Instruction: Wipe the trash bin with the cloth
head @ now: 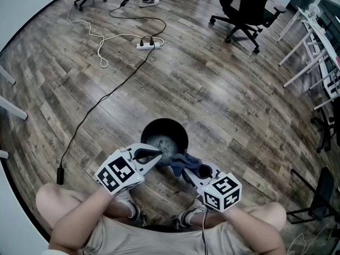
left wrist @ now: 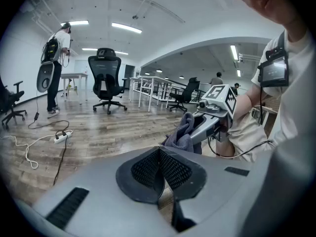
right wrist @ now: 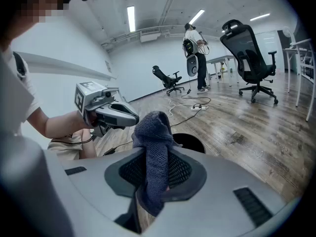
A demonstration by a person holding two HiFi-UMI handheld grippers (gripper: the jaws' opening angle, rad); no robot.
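A round black trash bin stands on the wooden floor just ahead of the person's feet; its dark mouth also shows in the right gripper view. My right gripper is shut on a dark blue cloth, held near the bin's right front rim. The cloth hangs bunched between the right gripper's pads. My left gripper is over the bin's front left rim, shut with nothing in it, its mesh pads meeting. The left gripper view shows the cloth in the right gripper.
A white power strip with black and white cables lies on the floor beyond the bin. Black office chairs stand at the back, white table legs at the right. A person stands far off. The holder's shoes are near the bin.
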